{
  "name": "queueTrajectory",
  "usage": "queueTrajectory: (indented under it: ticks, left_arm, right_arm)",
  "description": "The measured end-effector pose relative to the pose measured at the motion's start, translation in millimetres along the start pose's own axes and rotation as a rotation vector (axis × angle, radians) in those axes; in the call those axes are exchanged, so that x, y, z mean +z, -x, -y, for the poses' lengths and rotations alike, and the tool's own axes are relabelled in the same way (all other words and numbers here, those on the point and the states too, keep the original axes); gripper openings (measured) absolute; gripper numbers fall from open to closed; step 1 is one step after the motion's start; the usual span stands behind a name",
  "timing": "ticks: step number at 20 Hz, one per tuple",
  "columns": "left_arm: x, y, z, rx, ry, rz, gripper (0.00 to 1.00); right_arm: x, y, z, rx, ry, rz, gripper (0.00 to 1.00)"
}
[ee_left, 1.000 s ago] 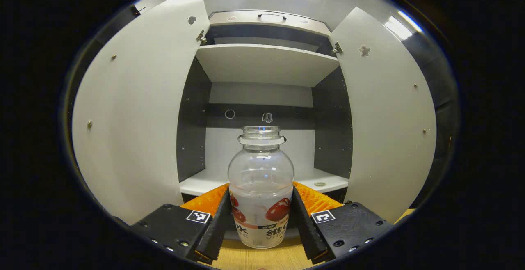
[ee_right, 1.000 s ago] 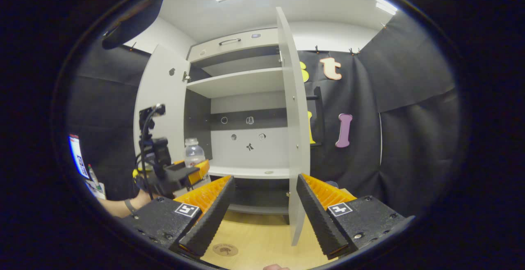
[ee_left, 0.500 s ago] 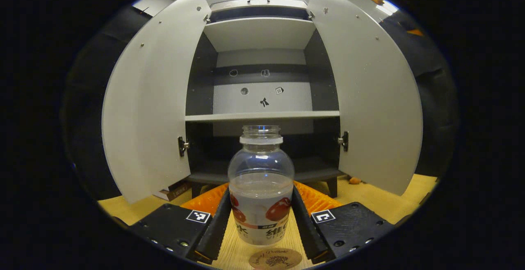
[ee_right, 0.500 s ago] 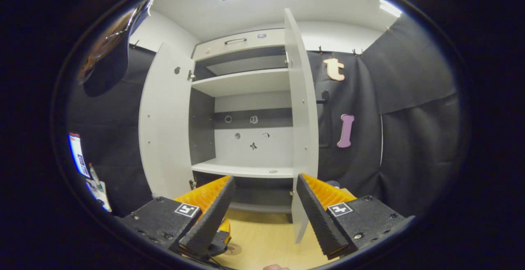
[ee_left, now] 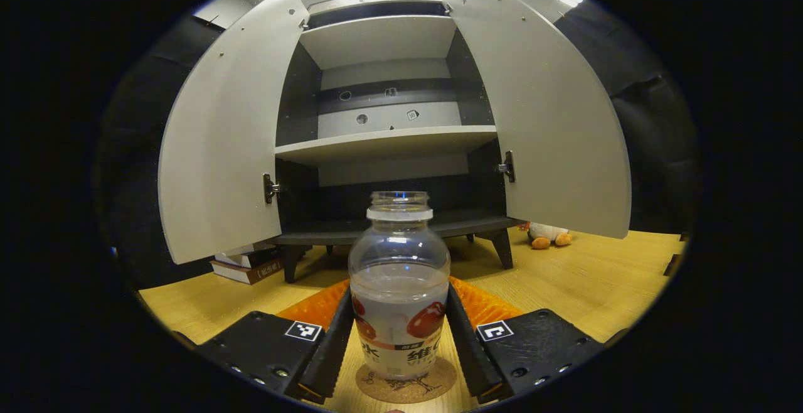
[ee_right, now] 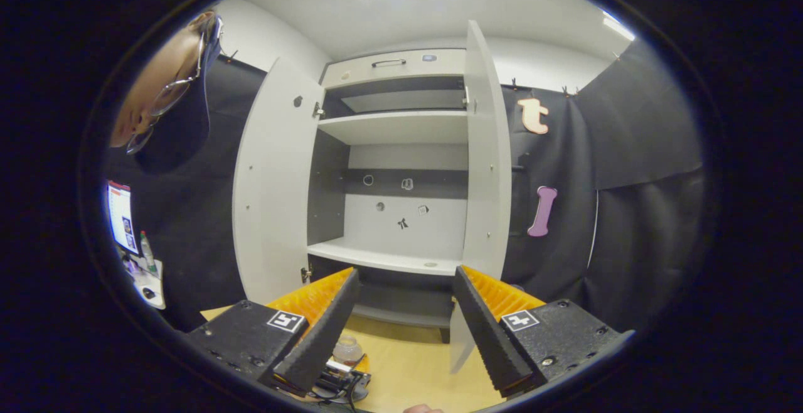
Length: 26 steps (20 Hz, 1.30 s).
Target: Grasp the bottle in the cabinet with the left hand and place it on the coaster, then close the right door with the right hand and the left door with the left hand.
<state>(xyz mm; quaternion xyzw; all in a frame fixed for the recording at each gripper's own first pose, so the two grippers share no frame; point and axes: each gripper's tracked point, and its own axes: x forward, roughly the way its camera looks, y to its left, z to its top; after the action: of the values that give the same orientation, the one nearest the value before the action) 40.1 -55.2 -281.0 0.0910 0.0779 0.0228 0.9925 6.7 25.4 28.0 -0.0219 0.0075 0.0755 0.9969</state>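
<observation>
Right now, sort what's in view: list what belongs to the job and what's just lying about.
Job:
- bottle, held by left gripper
- coaster under the bottle
- left door, open
- right door, open
- right gripper, open

Lying about:
- books beside the cabinet leg
- plush toy on the table

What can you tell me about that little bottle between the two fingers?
The bottle is small, clear plastic, with a rounded shoulder, a ringed neck and an open mouth with no cap. A label with red fruit wraps its lower half. It looks empty. It stands upright on the round cork coaster on the wooden table, before the open cabinet. The left gripper has a finger pressed on each side.
</observation>
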Motion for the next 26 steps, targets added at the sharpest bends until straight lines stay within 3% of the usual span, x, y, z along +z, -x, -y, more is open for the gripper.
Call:
queueTrajectory:
  ticks: [11,14,15,16,18,22,26]
  left_arm:
    - [-6.4,16.4,2.7,-0.016,0.058,-0.029,0.76]
    - [-9.2,19.9,-2.3,-0.014,0.056,-0.046,0.83]
    - [-7.6,22.3,-2.3,-0.021,0.062,-0.047,0.93]
    - [-7.4,23.1,-4.3,-0.021,0.066,-0.051,0.96]
    - [-3.9,26.9,-4.7,-0.035,0.084,-0.057,0.96]
    - [23.1,42.4,-14.5,-0.038,0.123,-0.05,0.96]
    - [73.3,56.0,-17.8,-0.086,0.135,-0.043,0.95]
  right_arm:
    - [-10.6,-3.1,-1.0,0.015,0.004,-0.034,0.99]
    - [-11.0,-2.0,2.3,0.01,-0.001,-0.032,0.99]
    - [-10.2,-1.7,2.9,0.009,-0.003,-0.029,0.99]
    - [-11.3,-1.2,3.9,0.007,-0.004,-0.028,0.98]
    - [-12.7,0.7,5.9,0.004,-0.008,-0.03,0.99]
    - [-15.4,7.3,13.2,-0.006,-0.032,-0.02,0.99]
    - [-22.1,11.8,27.3,-0.028,-0.046,-0.039,0.98]
